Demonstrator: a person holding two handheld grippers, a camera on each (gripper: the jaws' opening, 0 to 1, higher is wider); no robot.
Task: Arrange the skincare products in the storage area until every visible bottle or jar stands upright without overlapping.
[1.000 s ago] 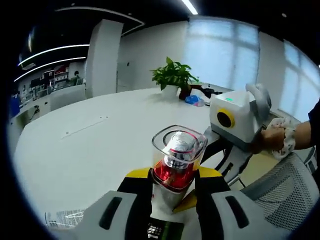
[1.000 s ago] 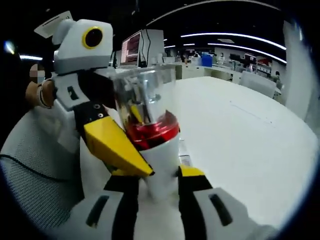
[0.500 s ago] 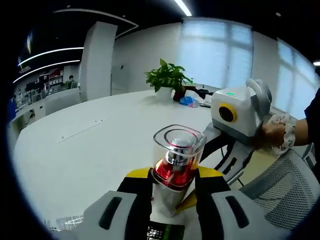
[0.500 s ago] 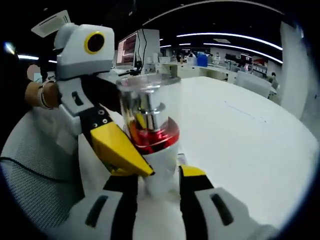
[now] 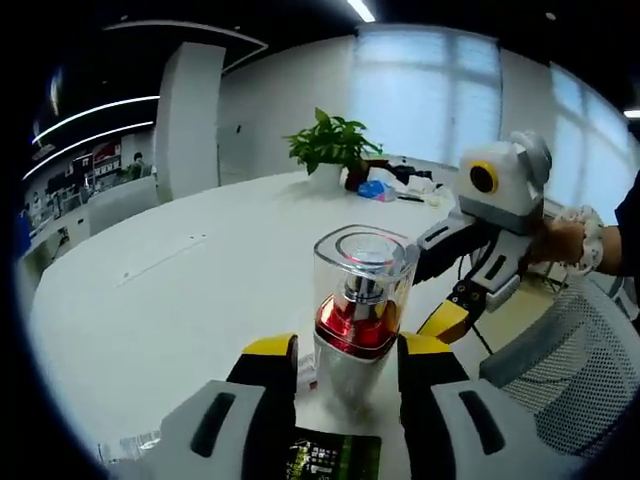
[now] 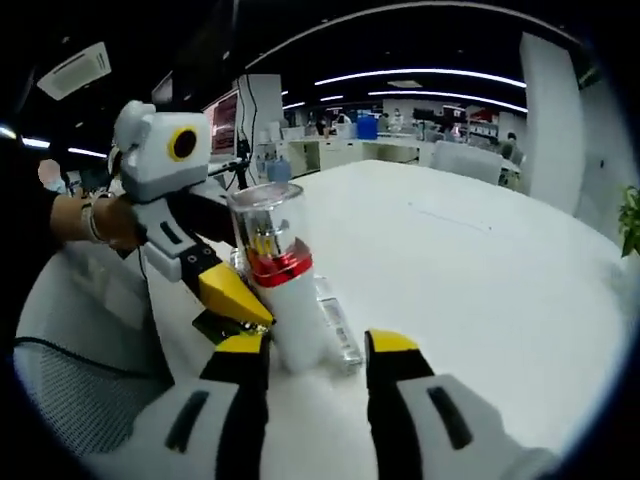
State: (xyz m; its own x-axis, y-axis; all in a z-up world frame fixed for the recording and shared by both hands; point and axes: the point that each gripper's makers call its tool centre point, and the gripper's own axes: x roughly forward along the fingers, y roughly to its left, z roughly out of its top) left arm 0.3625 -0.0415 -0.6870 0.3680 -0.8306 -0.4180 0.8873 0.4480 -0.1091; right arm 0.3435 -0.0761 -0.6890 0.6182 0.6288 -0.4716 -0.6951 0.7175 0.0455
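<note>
- One bottle (image 5: pixel 360 320) stands upright on the white table (image 5: pixel 180 300), near the person's edge: white body, red collar, clear cap over a silver pump.
- A small clear item (image 6: pixel 335 325) lies flat on the table just beside the bottle in the right gripper view; I cannot tell what it is. If it is a product, it is not yet stood up.
- A dark printed pack (image 5: pixel 320 460) lies at the near edge in front of the bottle, and a clear wrapper (image 5: pixel 125 450) lies to its left.
- Judged from this, the bottle is placed, and the flat pieces may be left to sort.
- The left gripper (image 5: pixel 345 360) has its yellow-tipped jaws on either side of the bottle's white body. They are close, but I cannot tell whether they press it.
- The right gripper (image 6: pixel 315 350) stands apart from the bottle with jaws spread wide, holding nothing; the bottle sits just ahead, toward its left jaw.
</note>
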